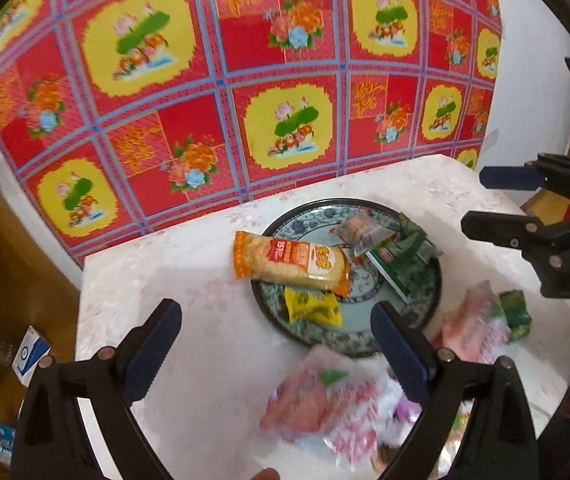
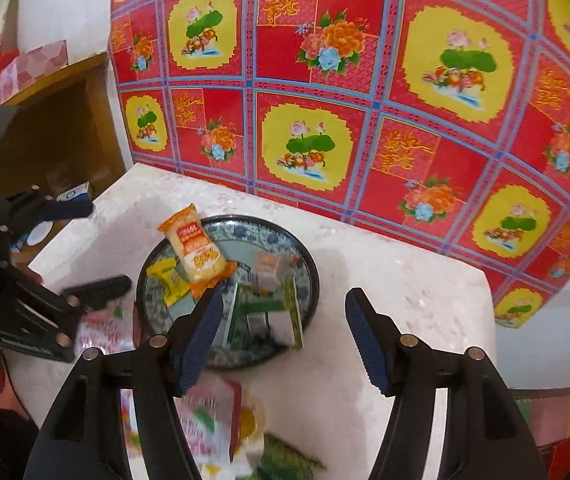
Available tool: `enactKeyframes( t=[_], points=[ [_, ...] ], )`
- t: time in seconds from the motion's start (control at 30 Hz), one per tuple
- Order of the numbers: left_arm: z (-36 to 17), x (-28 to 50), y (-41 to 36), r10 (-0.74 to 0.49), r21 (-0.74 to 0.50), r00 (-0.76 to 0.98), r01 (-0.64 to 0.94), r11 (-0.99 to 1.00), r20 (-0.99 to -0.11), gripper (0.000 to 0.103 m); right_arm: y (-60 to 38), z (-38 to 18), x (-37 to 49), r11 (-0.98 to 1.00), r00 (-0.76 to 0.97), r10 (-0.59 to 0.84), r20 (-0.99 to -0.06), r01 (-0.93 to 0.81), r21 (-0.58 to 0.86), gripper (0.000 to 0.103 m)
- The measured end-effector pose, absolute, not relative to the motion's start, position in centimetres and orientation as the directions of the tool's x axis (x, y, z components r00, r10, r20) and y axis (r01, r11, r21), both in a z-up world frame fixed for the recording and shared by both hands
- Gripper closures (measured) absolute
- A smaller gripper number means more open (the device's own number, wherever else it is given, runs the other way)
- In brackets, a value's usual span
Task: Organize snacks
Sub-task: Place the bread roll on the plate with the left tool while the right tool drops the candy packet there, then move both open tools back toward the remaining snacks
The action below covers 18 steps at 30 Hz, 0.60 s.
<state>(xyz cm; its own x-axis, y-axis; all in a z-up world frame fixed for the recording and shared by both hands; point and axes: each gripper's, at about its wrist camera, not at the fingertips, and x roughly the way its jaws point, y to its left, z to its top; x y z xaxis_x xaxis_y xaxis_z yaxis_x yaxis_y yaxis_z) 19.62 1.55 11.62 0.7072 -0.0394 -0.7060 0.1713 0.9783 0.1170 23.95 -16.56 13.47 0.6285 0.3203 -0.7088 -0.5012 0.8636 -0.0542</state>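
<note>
Wall cloth (image 1: 245,80): a large red sheet with blue grid lines, yellow lotus panels and orange flowers hangs behind the table and fills the upper part of both views.
Table (image 1: 189,320): a pale, faintly flowered surface, its back edge against the cloth; wooden shelving stands to one side.
Plate (image 1: 431,280): a round blue-and-white dish with a dark rim, set towards the back of the table and holding several snacks.
Left gripper (image 1: 277,328): jaws spread wide with nothing between the pads, tilted down at the table; the near rim of the plate lies just ahead of its fingertips.
Right gripper (image 2: 283,328): jaws apart and empty, also tilted downwards; its left finger overlaps the near edge of the plate in its own camera.
Rice cracker pack (image 1: 291,262): orange and cream, long axis running across the left wrist view; one end sticks out over the plate's rim, the other rests above the plate's middle, well ahead of the left gripper.
Green packet (image 1: 399,266): lies in the plate on the side nearer the right gripper, long axis slanting towards the near rim.
Pink-and-white packets (image 1: 325,404): blurred, on the table near both grippers, outside the plate.
Yellow packet (image 1: 313,306): small, in the plate, partly under the rice cracker pack.
</note>
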Motion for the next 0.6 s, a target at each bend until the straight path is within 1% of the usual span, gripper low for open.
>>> enactKeyframes(
  t=[0.33, 0.5, 0.6],
  points=[
    [12.6, 13.4, 1.4, -0.067, 0.101, 0.741, 0.181, 0.978, -0.669, 0.005, -18.2, 14.0, 18.3, 0.865, 0.651, 0.336, -0.681, -0.499, -0.049, 0.038],
    [11.4, 10.4, 1.3, -0.101, 0.070, 0.752, 0.191, 0.979, -0.652, 0.005, -19.0, 12.5, 15.7, 0.865, 0.644, 0.349, -0.681, -0.501, -0.030, 0.038],
    [10.0, 8.9, 1.5, -0.136, 0.027, 0.747, 0.201, 0.979, -0.650, 0.005, -19.8, 11.0, 14.3, 0.867, 0.638, 0.364, -0.679, -0.498, -0.003, 0.038]
  ],
)
